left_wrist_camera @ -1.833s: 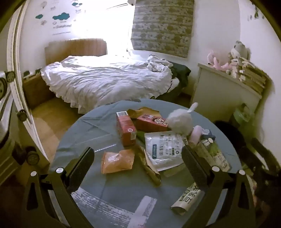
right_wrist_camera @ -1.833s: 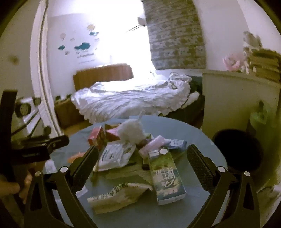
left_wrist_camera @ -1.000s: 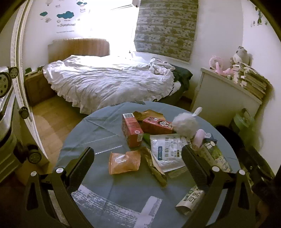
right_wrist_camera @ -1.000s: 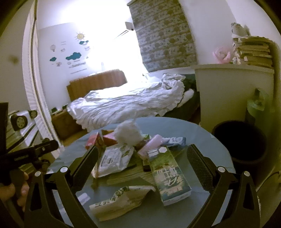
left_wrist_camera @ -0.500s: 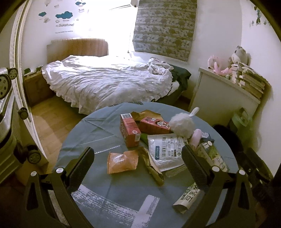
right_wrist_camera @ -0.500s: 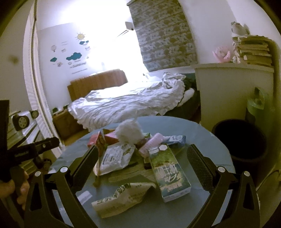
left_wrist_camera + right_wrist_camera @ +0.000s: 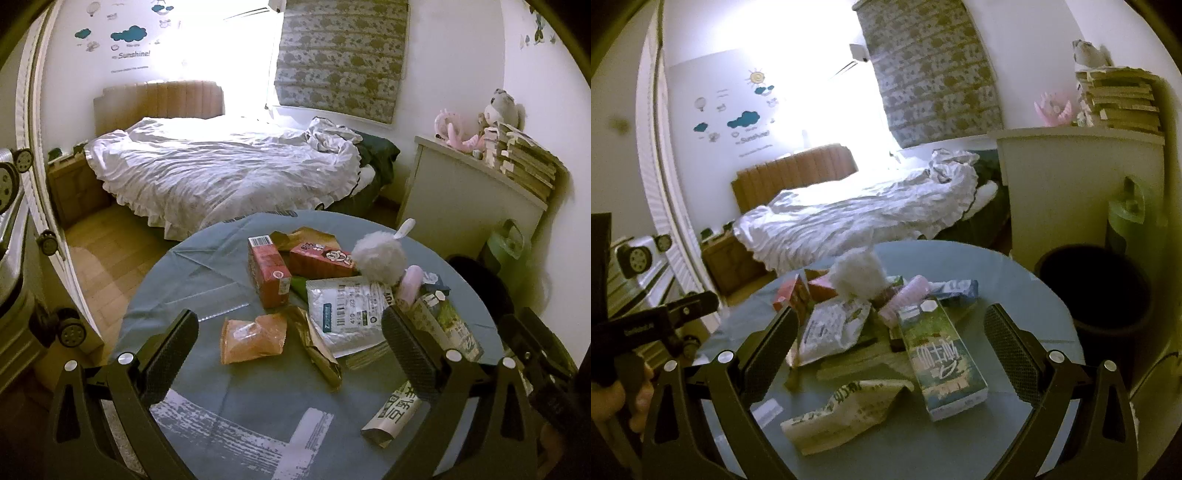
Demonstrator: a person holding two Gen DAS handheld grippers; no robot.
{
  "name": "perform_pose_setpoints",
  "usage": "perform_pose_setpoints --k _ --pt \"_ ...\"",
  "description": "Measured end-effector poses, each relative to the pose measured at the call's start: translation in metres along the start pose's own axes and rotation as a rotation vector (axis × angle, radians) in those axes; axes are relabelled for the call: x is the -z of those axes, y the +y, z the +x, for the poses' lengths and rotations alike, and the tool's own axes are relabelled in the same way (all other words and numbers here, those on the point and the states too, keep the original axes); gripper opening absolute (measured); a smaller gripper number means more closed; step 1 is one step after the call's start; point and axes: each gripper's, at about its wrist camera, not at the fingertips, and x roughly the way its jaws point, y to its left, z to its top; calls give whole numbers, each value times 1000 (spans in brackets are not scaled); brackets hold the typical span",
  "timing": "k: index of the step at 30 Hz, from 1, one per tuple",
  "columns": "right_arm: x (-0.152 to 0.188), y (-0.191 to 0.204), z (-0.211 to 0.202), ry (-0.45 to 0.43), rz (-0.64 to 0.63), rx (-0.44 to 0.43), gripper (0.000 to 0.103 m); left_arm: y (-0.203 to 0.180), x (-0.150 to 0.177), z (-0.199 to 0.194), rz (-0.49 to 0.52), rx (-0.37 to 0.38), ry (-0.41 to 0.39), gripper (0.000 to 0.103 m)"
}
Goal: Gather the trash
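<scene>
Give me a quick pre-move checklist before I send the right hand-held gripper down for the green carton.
1. Right hand-held gripper open and empty: ok, jaws spread wide with nothing between them.
2. Green carton lined up: ok, it lies flat between the fingers, cap end away.
3. Carton free to lift: cannot tell, its far end meets the pile by the pink tube.
4. Crumpled white wrapper out of the way: not ok, it lies against the carton's near left side and could get pinched.
5. Black bin reachable: ok, open-topped, just past the table's right edge.
6. Left hand-held gripper clear: ok, open, over the orange packet.
</scene>
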Motion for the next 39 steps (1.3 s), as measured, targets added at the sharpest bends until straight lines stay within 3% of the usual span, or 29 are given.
perform_pose_setpoints --k 39 --pt "6 -5 14 49 7 3 99 8 4 18 -13 11 45 98"
